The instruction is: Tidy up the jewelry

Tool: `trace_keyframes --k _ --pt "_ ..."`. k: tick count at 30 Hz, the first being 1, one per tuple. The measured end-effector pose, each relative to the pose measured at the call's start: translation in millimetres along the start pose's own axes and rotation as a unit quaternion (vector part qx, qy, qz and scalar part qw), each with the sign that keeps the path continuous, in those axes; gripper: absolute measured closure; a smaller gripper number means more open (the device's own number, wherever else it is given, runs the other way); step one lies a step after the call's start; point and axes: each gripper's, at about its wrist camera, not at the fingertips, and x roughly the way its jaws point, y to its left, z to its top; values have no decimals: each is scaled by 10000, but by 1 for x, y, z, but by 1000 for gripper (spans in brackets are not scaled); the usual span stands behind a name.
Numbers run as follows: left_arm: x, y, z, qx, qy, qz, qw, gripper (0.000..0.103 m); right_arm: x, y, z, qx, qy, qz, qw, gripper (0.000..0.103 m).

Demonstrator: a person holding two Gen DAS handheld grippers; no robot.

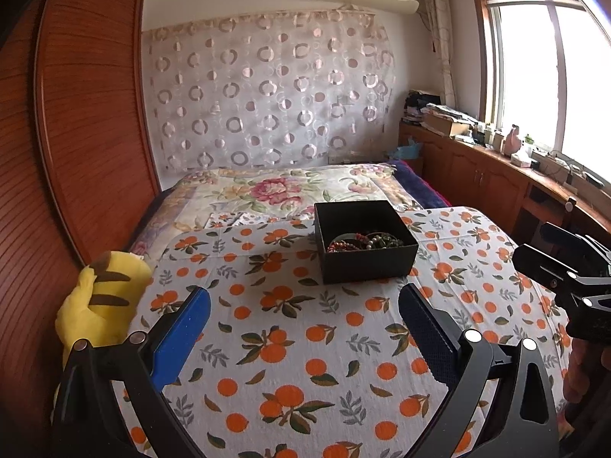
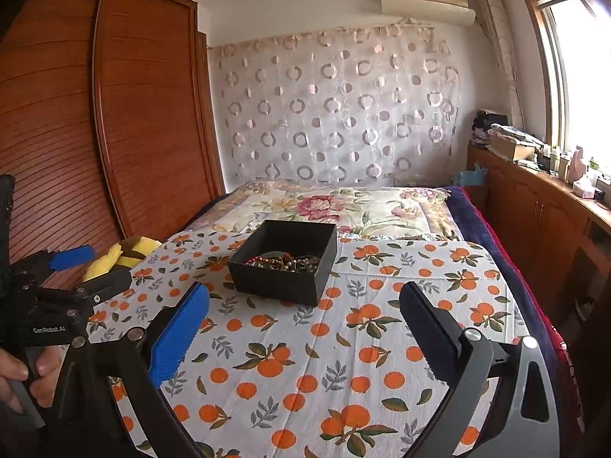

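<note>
Black open box [image 1: 366, 246] sits on the orange-patterned cloth [image 1: 290, 343], toward the far side, with a tangle of beaded jewelry [image 1: 364, 241] heaped inside. Left gripper [image 1: 305, 316] hangs near of the box, fingers wide apart, nothing between them. Right gripper [image 2: 303, 318] likewise, fingers spread, empty. A yellow striped plush toy [image 1: 101, 297] lies at the cloth's left edge.

Surface: a table [image 1: 290, 343] is wearing an orange-print cloth [image 2: 343, 362].
On it: an open black box [image 1: 364, 244] is sitting toward the far edge, holding tangled jewelry [image 1: 362, 242].
</note>
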Motion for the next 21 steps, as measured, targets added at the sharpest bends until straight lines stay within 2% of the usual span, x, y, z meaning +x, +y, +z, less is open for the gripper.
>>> trace_keyframes --k 21 --pt "-1 0 0 -88 -30 89 9999 8 0 0 -3 -1 -36 -150 9999 3"
